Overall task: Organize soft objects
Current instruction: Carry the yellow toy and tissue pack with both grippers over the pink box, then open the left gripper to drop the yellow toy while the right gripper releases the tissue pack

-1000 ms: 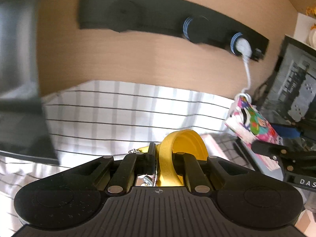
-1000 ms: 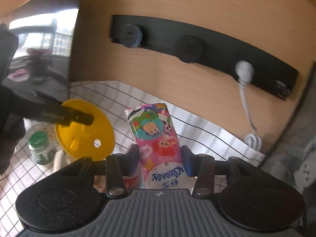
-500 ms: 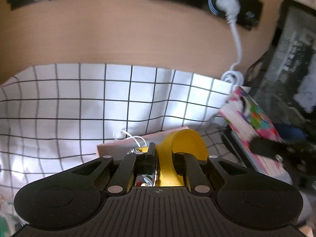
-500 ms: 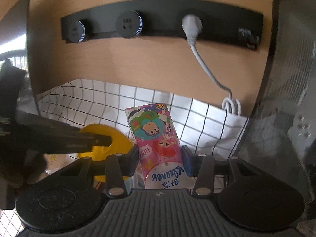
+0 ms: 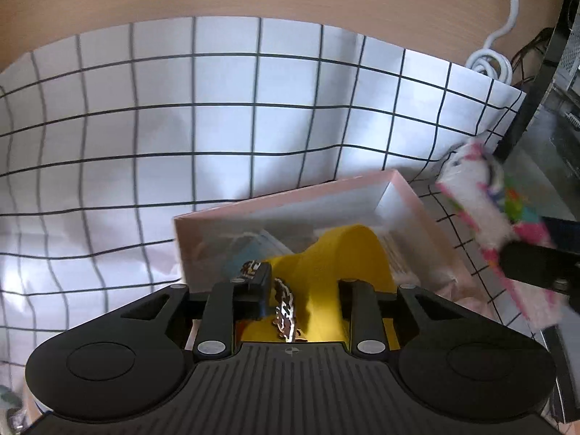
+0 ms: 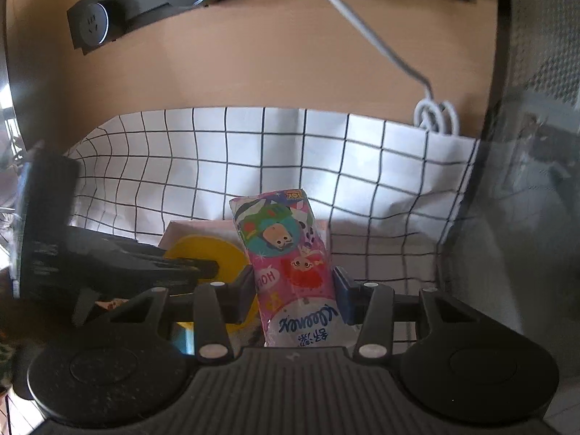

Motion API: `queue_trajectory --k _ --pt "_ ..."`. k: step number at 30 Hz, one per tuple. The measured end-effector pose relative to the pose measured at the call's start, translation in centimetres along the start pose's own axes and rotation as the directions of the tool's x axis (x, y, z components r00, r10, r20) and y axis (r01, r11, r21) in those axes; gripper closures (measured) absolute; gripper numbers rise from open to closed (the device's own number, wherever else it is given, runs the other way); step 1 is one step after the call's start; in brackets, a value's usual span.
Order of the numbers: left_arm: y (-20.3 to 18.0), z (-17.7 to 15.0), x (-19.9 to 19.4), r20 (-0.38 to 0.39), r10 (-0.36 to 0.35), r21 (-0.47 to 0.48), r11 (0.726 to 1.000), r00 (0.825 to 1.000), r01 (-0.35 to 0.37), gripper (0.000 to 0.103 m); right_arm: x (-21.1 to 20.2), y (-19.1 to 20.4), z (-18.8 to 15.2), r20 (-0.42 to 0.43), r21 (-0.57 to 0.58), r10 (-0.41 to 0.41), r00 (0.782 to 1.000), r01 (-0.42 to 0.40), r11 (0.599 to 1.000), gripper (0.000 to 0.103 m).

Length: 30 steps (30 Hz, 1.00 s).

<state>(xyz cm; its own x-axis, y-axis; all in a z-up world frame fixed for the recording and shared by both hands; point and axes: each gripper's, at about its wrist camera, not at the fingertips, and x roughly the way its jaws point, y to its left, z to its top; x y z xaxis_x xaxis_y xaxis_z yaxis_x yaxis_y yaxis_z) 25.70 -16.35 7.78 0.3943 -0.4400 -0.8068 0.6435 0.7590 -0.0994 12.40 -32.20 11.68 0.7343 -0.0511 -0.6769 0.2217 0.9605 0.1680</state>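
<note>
A checked cloth (image 5: 224,116) lies behind the pink box (image 5: 395,195), which sits on it. Over the box, the left gripper (image 5: 302,290) has its 2 fingers spread apart, the yellow disc (image 5: 348,253) lying loose between them above the box floor. Just right of the box, the right gripper (image 6: 291,286) clamps the tissue pack (image 6: 286,253), which stands upright.
</note>
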Motion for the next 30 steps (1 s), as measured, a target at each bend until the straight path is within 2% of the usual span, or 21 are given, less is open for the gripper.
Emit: queue_trajectory --k 3,6,8,11,14,18,20,22,25,26,30 --pt "0.9 -0.2 -1.6 -0.001 -0.049 -0.025 0.998 0.999 0.049 0.074 1.6 -0.1 0.2 -0.008 0.033 0.016 1.0 -0.015 0.999 0.058" --pt "1.2 -0.7 -3.0 0.005 -0.074 -0.03 0.997 0.997 0.074 0.075 3.6 0.3 0.7 -0.036 0.036 0.056 0.998 -0.055 0.998 0.052" --pt "1.3 -1.3 -3.8 0.025 -0.086 -0.035 0.996 0.996 0.087 0.075 4.8 0.6 0.7 -0.065 0.046 0.075 0.995 -0.072 0.996 0.052" --pt "1.7 -1.9 -4.8 0.065 -0.119 -0.05 0.991 0.991 0.122 0.074 4.8 0.8 0.5 -0.052 0.073 0.078 0.996 -0.074 0.995 0.05" --pt "2.2 -2.5 -5.5 0.12 -0.141 -0.062 0.987 0.983 0.149 0.074 3.9 0.9 0.5 -0.017 0.088 0.062 0.998 -0.06 0.994 0.047" --pt "2.6 -2.5 -5.4 0.171 -0.193 -0.073 0.975 0.966 0.208 0.074 2.3 1.5 0.8 0.031 0.088 -0.003 1.0 0.0 0.996 0.047" --pt "2.7 -2.2 -4.7 0.16 -0.224 -0.101 0.965 0.961 0.241 0.074 1.3 1.7 0.8 0.044 0.099 -0.043 0.998 0.038 0.994 0.047" --pt "2.5 -2.0 -3.7 0.123 -0.231 -0.117 0.962 0.965 0.245 0.074 0.3 1.5 0.5 0.04 0.121 -0.078 0.996 0.073 0.99 0.047" --pt "1.2 -2.0 -1.5 0.023 -0.236 -0.051 0.97 0.971 0.237 0.071 -1.3 1.4 -0.6 0.029 0.121 -0.102 0.994 0.098 0.988 0.047" --pt "0.7 -2.2 -0.8 -0.007 -0.22 -0.034 0.975 0.976 0.219 0.069 -1.9 1.5 -1.1 0.03 0.11 -0.112 0.993 0.108 0.988 0.047" --pt "-0.2 -2.1 0.2 -0.03 -0.138 -0.006 0.99 0.99 0.138 0.069 -3.7 1.6 -2.6 0.042 0.084 -0.137 0.99 0.133 0.987 0.047"
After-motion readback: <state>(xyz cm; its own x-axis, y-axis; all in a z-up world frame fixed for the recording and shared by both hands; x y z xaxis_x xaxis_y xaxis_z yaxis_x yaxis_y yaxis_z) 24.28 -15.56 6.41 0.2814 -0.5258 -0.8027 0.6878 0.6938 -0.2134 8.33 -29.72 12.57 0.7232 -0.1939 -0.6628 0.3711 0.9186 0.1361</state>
